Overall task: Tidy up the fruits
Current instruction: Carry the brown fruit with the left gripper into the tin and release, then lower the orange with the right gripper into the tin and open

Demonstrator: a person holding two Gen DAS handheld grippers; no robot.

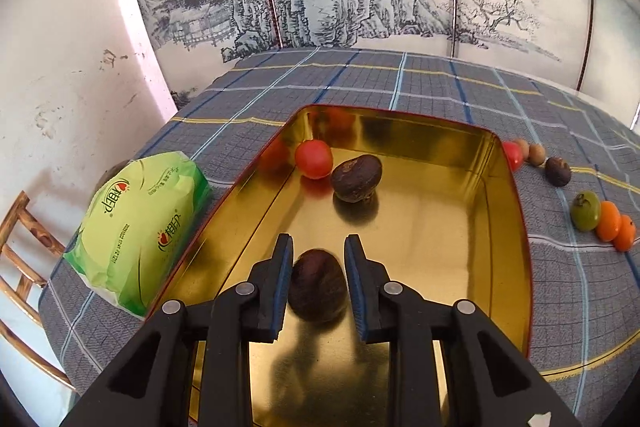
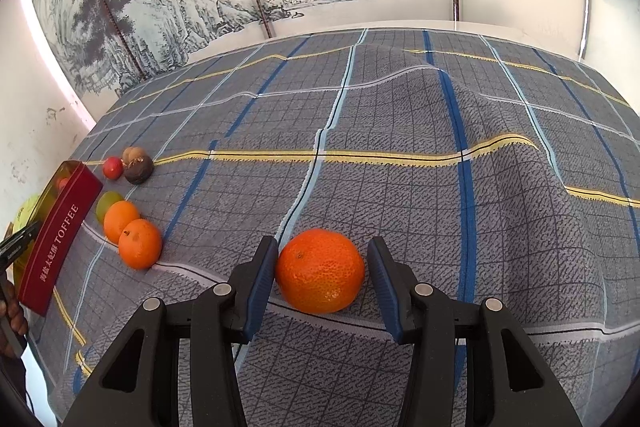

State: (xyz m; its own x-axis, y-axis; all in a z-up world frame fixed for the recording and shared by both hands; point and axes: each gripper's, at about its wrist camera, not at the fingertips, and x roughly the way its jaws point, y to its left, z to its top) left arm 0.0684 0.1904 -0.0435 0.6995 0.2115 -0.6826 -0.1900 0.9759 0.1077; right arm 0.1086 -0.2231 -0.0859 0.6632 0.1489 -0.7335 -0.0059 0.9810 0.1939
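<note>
Gold tin [image 1: 496, 187]: open on the plaid-covered desk [image 2: 400, 131], already holding a red fruit [image 1: 314, 159] and a dark brown fruit [image 1: 356, 178].
Left gripper [image 1: 318, 247]: inside the tin, pads parted around a second dark fruit [image 1: 318, 287]; a gap shows on the right side, so this looks like a release, not a grip.
Right gripper [image 2: 322, 247]: stands open around a large orange [image 2: 320, 270] lying on the desk; neither pad presses it.
Waiting fruit: two small oranges [image 2: 132, 235], a green fruit [image 2: 107, 205] and others lie just beside the tin.
Step in hand: probably dropping one fruit, lining up the next.
Next move: lift the left gripper clear; close the right squarely on the orange, gently, since it may roll.
</note>
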